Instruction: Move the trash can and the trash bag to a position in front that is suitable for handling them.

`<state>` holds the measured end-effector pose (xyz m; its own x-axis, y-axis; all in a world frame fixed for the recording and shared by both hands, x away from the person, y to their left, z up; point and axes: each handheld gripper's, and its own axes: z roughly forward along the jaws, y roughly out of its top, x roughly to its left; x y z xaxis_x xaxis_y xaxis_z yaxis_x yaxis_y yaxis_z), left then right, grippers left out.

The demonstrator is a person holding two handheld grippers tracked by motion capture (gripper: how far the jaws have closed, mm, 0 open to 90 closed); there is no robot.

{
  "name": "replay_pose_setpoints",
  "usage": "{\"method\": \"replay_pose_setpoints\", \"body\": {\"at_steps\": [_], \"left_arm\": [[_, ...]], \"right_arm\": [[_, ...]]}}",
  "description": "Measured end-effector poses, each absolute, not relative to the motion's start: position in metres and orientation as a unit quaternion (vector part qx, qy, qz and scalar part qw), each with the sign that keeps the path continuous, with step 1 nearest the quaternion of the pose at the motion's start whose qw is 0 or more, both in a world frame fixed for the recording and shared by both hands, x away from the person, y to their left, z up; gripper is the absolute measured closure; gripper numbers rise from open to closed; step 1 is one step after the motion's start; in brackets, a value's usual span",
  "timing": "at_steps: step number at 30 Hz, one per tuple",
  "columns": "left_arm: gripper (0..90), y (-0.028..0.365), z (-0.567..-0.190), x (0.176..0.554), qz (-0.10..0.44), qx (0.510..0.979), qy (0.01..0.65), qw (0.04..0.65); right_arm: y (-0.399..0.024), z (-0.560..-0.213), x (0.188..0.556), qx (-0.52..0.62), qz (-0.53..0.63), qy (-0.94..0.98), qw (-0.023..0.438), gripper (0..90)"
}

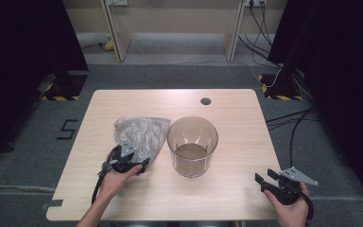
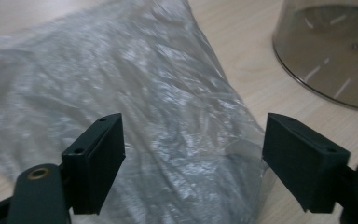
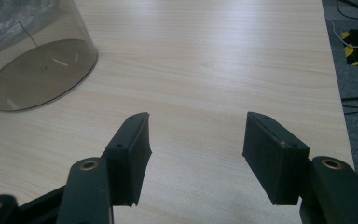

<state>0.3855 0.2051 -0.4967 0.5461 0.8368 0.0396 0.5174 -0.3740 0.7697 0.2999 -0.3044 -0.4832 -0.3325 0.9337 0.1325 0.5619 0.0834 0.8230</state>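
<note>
While jaws gape, plastic bag (image 2: 135,107) lies between left gripper (image 2: 193,154).

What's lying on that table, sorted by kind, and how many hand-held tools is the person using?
Crumpled clear plastic bag: 1
See-through brownish round container: 1
Hand-held tools: 2, the left tool open at the bag's near edge, the right tool open over bare tabletop
Total: 4
</note>
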Motion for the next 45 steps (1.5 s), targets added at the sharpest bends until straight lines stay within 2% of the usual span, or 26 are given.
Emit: {"method": "replay_pose_setpoints", "body": {"at_steps": [8, 11, 12, 13, 16, 19, 21, 22, 23, 24, 26, 30, 32, 37, 45], "left_arm": [[33.7, 0.2, -0.505, 0.387, 0.176, 0.824, 0.433, 0.32], [46.5, 0.203, -0.508, 0.386, 0.161, 0.825, 0.432, 0.329], [51.7, 0.205, -0.508, 0.384, 0.158, 0.823, 0.431, 0.334], [61.1, 0.206, -0.508, 0.382, 0.159, 0.823, 0.431, 0.335], [75.4, 0.21, -0.507, 0.372, 0.152, 0.824, 0.431, 0.335], [85.3, 0.213, -0.507, 0.351, 0.156, 0.815, 0.436, 0.347], [87.7, 0.211, -0.507, 0.327, 0.178, 0.816, 0.426, 0.348], [87.1, 0.211, -0.507, 0.327, 0.178, 0.816, 0.426, 0.348], [81.8, 0.207, -0.505, 0.304, 0.174, 0.822, 0.414, 0.349], [73.4, 0.205, -0.503, 0.295, 0.176, 0.826, 0.41, 0.346], [49.5, 0.205, -0.496, 0.288, 0.177, 0.823, 0.408, 0.352], [26.3, 0.217, -0.475, 0.301, 0.209, 0.804, 0.413, 0.374], [13.7, 0.226, -0.471, 0.318, 0.216, 0.782, 0.442, 0.384], [18.3, 0.247, -0.48, 0.357, 0.211, 0.747, 0.493, 0.394], [16.5, 0.256, -0.489, 0.376, 0.217, 0.72, 0.531, 0.39]], "right_arm": [[-0.303, -0.484, 0.3, 0.531, 0.418, 0.704, 0.219, 41.3], [-0.302, -0.483, 0.3, 0.529, 0.419, 0.705, 0.219, 41.5], [-0.302, -0.483, 0.3, 0.53, 0.419, 0.704, 0.218, 41.4], [-0.302, -0.484, 0.3, 0.53, 0.419, 0.705, 0.218, 41.5], [-0.302, -0.484, 0.3, 0.532, 0.42, 0.703, 0.216, 41.5], [-0.302, -0.484, 0.3, 0.532, 0.42, 0.703, 0.215, 41.4], [-0.302, -0.484, 0.299, 0.532, 0.42, 0.703, 0.216, 41.3], [-0.302, -0.484, 0.299, 0.532, 0.42, 0.703, 0.216, 41.3], [-0.302, -0.483, 0.299, 0.532, 0.421, 0.702, 0.216, 41.3], [-0.303, -0.484, 0.3, 0.532, 0.421, 0.703, 0.216, 41.3], [-0.303, -0.484, 0.3, 0.532, 0.421, 0.702, 0.216, 41.2], [-0.303, -0.483, 0.3, 0.532, 0.421, 0.702, 0.217, 41.0], [-0.302, -0.483, 0.3, 0.533, 0.42, 0.702, 0.216, 41.0], [-0.304, -0.485, 0.3, 0.537, 0.42, 0.698, 0.217, 40.7], [-0.312, -0.487, 0.298, 0.548, 0.424, 0.688, 0.214, 40.3]]}}
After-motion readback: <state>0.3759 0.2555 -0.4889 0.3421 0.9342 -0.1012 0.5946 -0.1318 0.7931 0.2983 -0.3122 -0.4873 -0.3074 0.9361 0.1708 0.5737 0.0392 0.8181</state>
